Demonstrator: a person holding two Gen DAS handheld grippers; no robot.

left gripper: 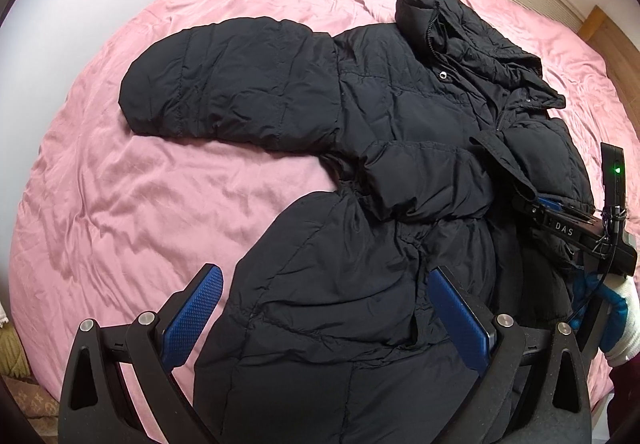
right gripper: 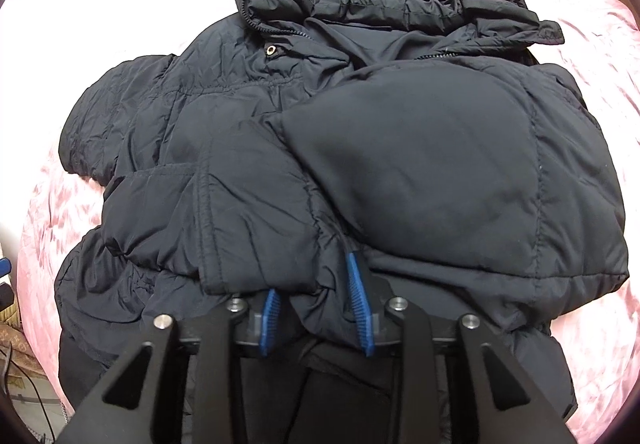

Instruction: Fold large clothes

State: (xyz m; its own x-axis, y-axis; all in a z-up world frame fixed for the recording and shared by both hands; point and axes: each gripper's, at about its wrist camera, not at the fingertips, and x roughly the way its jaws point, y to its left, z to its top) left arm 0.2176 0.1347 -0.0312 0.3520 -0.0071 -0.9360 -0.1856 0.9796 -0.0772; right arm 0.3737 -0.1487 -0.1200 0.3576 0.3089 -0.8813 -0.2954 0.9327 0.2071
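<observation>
Black puffer jacket (left gripper: 400, 148) lies across pink bed (left gripper: 120, 204), one sleeve (left gripper: 224, 80) extending toward upper left. Left gripper (left gripper: 324, 308), jaws apart, is nearer it. Right gripper (right gripper: 316, 308), jaws partly apart, straddles folded fabric.

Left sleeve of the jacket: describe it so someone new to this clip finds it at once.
A black puffer jacket lies across the pink bedsheet. The sleeve juts sideways from the jacket's shoulder onto bare sheet, a fat quilted lobe. The other sleeve is folded over the chest instead.
</observation>
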